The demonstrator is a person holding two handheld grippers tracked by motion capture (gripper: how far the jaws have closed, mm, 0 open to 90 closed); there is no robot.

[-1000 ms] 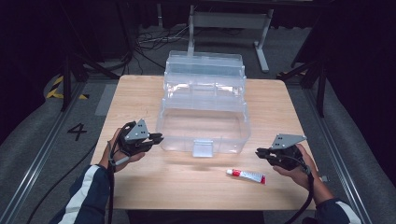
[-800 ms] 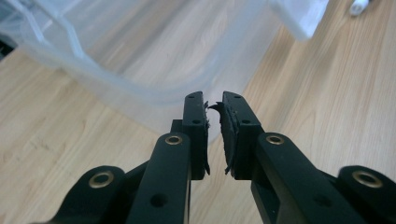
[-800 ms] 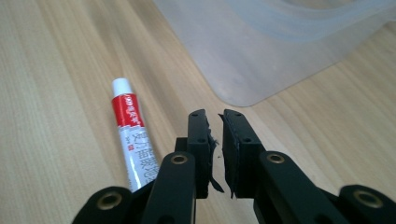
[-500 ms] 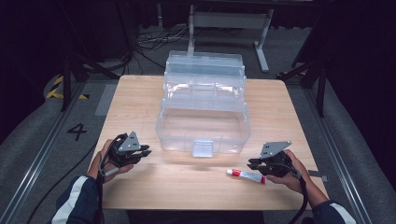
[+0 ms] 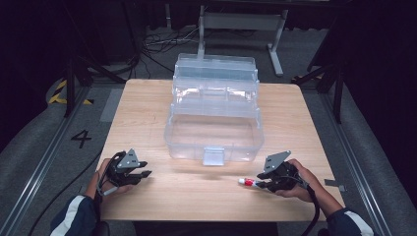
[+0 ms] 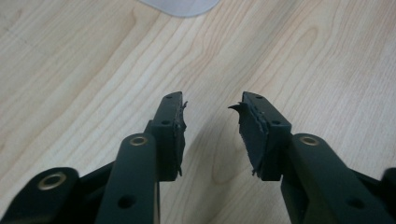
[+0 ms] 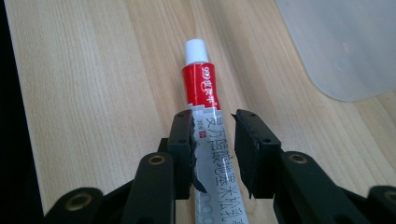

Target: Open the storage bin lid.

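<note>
A small tube with a white cap and a red band lies on the wooden table, near its front right. In the right gripper view, my right gripper has its jaws closed against both sides of the tube's grey body, cap pointing away. From above, the right gripper sits at the tube, held low by a hand. My left gripper rests near the front left of the table, open with nothing between its jaws.
A large clear plastic box with stepped open tiers stands in the middle of the table, its front latch facing me. Bare wood lies between the two grippers. Cables and a metal stand are on the floor behind.
Both grippers have moved back towards the table's front edge. The right one has come down onto the tube and its jaws now hold it.
</note>
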